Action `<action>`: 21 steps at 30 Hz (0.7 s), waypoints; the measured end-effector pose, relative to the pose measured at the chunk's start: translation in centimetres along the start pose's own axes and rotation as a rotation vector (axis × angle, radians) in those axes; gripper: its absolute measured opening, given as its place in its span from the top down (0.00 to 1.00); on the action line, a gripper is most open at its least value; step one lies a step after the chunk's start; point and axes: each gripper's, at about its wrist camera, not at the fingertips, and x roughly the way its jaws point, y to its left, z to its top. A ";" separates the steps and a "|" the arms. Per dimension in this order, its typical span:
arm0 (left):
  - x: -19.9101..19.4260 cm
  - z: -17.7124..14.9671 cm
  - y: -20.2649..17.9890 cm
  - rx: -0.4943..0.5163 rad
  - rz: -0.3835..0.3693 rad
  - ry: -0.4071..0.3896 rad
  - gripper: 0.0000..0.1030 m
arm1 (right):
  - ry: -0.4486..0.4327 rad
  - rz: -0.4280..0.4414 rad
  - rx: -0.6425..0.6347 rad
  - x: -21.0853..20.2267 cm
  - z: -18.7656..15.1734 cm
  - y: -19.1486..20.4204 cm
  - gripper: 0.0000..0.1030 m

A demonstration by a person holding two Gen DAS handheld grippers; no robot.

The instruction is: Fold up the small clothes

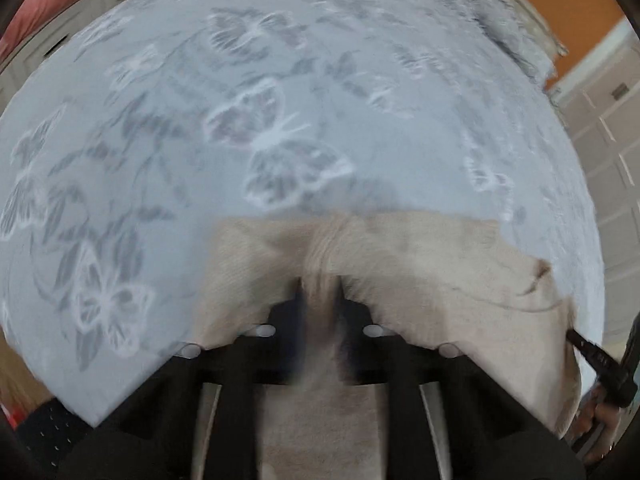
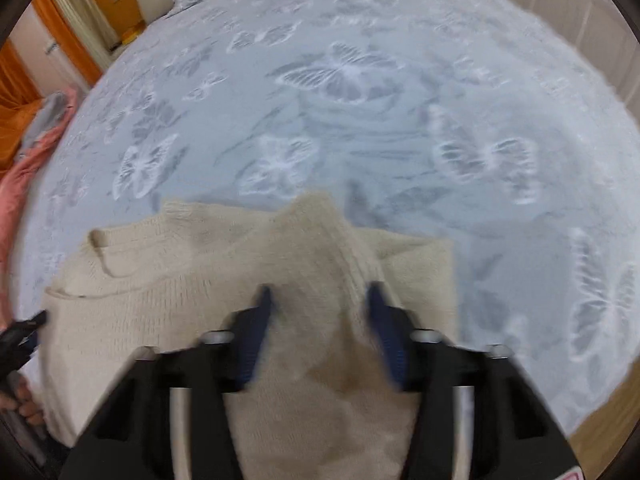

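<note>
The work surface is a bed covered by a pale grey bedspread (image 1: 168, 152) printed with white butterflies. A cream knitted garment (image 2: 168, 304) lies flat on it, occupying the 6 o'clock half of both wrist views, its ribbed neckline toward 9 o'clock in the right wrist view.

Left gripper (image 1: 320, 292): the fingers stand close together and clamp a raised ridge of the cream knit; the fabric bunches upward between the pads toward 12 o'clock. The picture is blurred, so pad contact reads only from the pinched fold.

Right gripper (image 2: 318, 292): a peaked fold of the same garment rises between the blue-padded fingers (image 2: 256, 332). The fingers appear spaced around the fold, and blur hides whether the pads press it; the grip is taken as closed on the knit.

Each view shows the opposite gripper at its edge: at 4 o'clock in the left wrist view, at 8 o'clock in the right, with a hand (image 2: 24, 404) behind it.

A pink cloth (image 2: 24, 168) lies at 9 o'clock beside the bed
</note>
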 end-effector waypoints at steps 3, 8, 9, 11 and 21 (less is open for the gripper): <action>-2.9 1.7 -0.5 0.029 -0.022 -0.100 0.90 | -0.149 0.085 0.033 -4.6 0.6 -0.7 0.96; 1.3 3.1 1.0 0.011 0.059 -0.035 0.90 | -0.189 0.049 0.175 -4.8 1.4 -5.6 0.96; 3.6 2.7 1.6 -0.002 0.082 0.014 0.90 | -0.123 0.023 0.198 -2.4 1.3 -6.6 0.96; 3.8 2.4 1.6 0.005 0.092 -0.027 0.89 | -0.003 -0.003 0.214 1.4 0.8 -7.7 0.96; -5.7 -1.8 -2.6 0.108 0.096 -0.135 0.58 | -0.205 0.032 0.035 -8.0 -1.9 0.6 0.84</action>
